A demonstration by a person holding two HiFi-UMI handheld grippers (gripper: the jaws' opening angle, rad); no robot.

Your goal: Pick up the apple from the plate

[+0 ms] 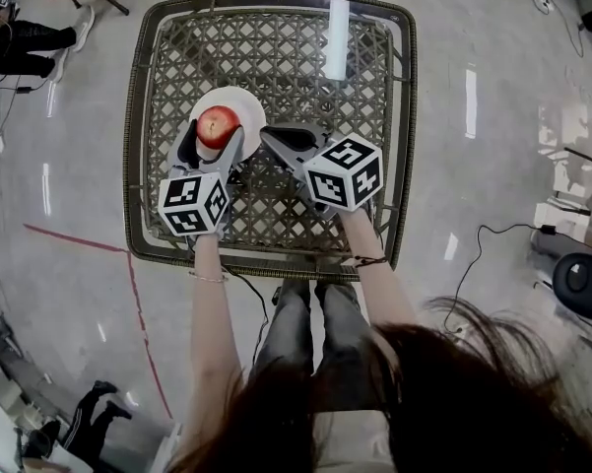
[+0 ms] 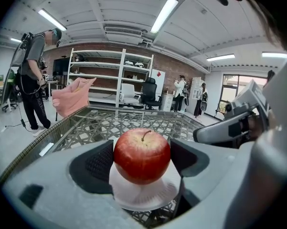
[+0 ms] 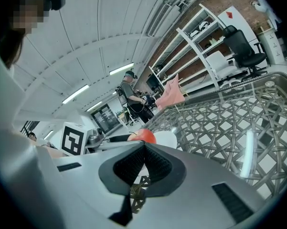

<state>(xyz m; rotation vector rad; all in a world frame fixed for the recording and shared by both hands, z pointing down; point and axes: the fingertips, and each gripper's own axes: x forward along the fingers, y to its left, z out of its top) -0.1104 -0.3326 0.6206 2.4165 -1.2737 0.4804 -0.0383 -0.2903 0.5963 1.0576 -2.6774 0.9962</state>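
**Apple between the left gripper's pads, over the plate**

Looking down from the head view, we see a square bench point(image 1: 296, 57) with a woven lattice under a glass top. A white plate point(image 1: 246, 101) lies on its left half. The red apple point(image 1: 218, 123) sits over the middle of that plate, stem up.

We hold the left gripper point(image 1: 215, 136) around the apple, one jaw on each side. In the left gripper view the two dark pads point(image 2: 98, 163) press against the fruit's left and right flanks with no gap showing, so this gripper is clamped on the apple. The plate shows directly below the fruit. We cannot tell whether the apple bears on the plate or is just clear of it.

We hold the right gripper point(image 1: 268, 134) just beside the plate on its right, low over the glass and pointing toward the apple. In its own view the ribbed pads point(image 3: 155, 163) meet along a single seam with nothing between them. The apple and the plate's edge peek over the top of those closed jaws.

Each gripper carries its marker cube close to our hands, the left cube point(image 1: 192, 203) and the right cube point(image 1: 345, 172).

Beyond the bench, the left gripper view shows a pink cloth point(image 2: 69, 97) at the far edge, white shelving point(image 2: 110, 75) and a standing person point(image 2: 33, 75).
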